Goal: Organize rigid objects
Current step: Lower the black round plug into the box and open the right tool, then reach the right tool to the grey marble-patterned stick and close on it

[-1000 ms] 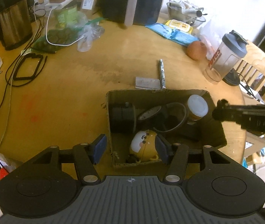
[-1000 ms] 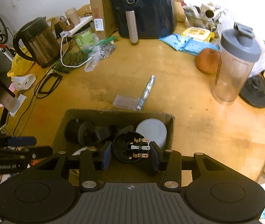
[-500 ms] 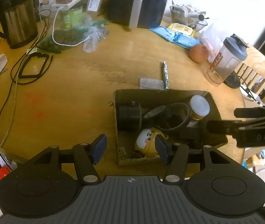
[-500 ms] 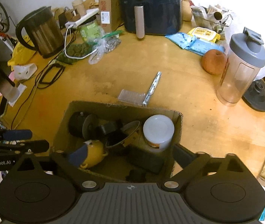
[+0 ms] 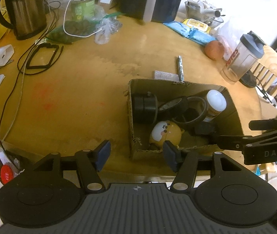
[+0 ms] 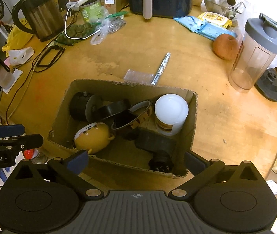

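Beyond the box (image 6: 194, 117), at twelve o'clock from your empty, spread right claw (image 6: 136, 160), the pen (image 6: 160, 69) lay lengthwise away, nearer it than your released left claw (image 5: 136, 153).

Left wrist view: high above the near edge of the round wooden surface (image 5: 91, 89), facing forward and down. Right wrist view: similar height, further right, nearer the open brown cardboard box (image 6: 189, 134). Shared: box, dark steel kettle (image 5: 28, 9), grey-lidded clear shaker bottle (image 6: 255, 56).
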{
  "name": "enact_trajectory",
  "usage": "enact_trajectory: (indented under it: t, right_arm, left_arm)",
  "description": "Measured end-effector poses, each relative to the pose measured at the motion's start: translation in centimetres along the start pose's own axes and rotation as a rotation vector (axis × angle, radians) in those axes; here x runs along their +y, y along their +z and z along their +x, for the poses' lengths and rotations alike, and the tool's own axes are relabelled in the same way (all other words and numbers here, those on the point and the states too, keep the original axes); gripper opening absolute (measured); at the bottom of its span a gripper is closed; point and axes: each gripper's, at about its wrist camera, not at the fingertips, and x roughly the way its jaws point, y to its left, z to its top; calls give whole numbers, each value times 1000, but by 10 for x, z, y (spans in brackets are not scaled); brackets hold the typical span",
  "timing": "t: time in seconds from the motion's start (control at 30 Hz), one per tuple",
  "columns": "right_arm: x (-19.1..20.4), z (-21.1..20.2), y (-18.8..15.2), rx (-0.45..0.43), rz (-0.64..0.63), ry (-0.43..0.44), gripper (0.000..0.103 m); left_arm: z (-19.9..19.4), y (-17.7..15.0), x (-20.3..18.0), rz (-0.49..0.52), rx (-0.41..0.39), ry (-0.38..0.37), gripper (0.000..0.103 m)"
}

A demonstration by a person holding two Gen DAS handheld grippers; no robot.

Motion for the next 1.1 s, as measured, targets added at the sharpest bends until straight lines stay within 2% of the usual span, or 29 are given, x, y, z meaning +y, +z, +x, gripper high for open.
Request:
enact_trajectory:
  t: [0.3, 0.53, 0.83, 1.1]
  right_arm:
    - [-5, 3, 0, -10, 38, -23, 103]
    - [-21, 6, 5, -42, 92, -50, 103]
    - [-35, 8, 26, -89, 87, -57, 103]
    - [-51, 14, 54, -118, 61, -60, 103]
  left_arm:
    - [3, -5, -2, -13, -1, 18, 69]
    - [5, 1, -8, 14, -12, 44, 69]
    - [13, 26, -24, 80, -34, 71, 69]
    - [20, 54, -34, 90, -49, 38, 69]
